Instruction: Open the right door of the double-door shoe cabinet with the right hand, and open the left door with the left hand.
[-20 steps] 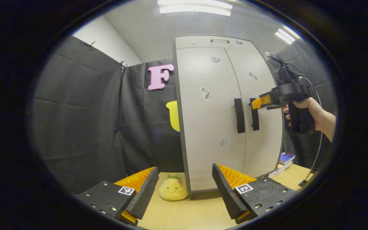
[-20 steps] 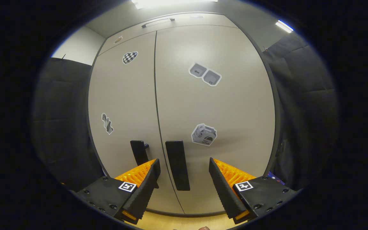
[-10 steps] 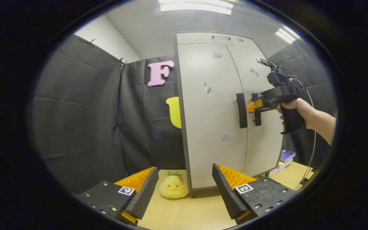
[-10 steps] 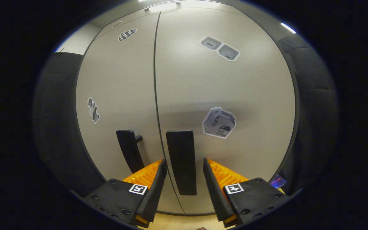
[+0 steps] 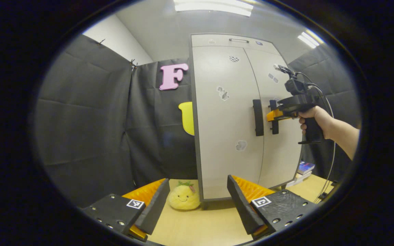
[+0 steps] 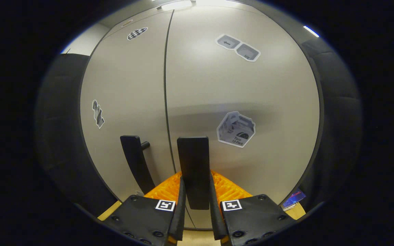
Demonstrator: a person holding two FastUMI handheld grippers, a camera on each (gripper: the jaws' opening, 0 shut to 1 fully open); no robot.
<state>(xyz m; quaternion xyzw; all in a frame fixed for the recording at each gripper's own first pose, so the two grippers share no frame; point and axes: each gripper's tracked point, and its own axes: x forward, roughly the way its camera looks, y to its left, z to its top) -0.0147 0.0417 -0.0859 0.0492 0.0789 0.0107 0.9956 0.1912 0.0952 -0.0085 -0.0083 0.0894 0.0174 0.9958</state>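
Clamping both fingers, the right gripper (image 6: 196,205) is closed on the right door handle (image 6: 193,160); the left gripper (image 5: 197,201) is held spread, well before the cabinet (image 5: 227,119).

Cabinet doors (image 6: 238,89): smooth, satin laminate with a soft sheen. Door handles (image 6: 193,171): matt black plastic. Desk (image 5: 204,222): pale wood-look surface, smooth. Booth wall (image 5: 84,130): matt cloth, creased. Toy (image 5: 184,199) beside the cabinet: soft plush.
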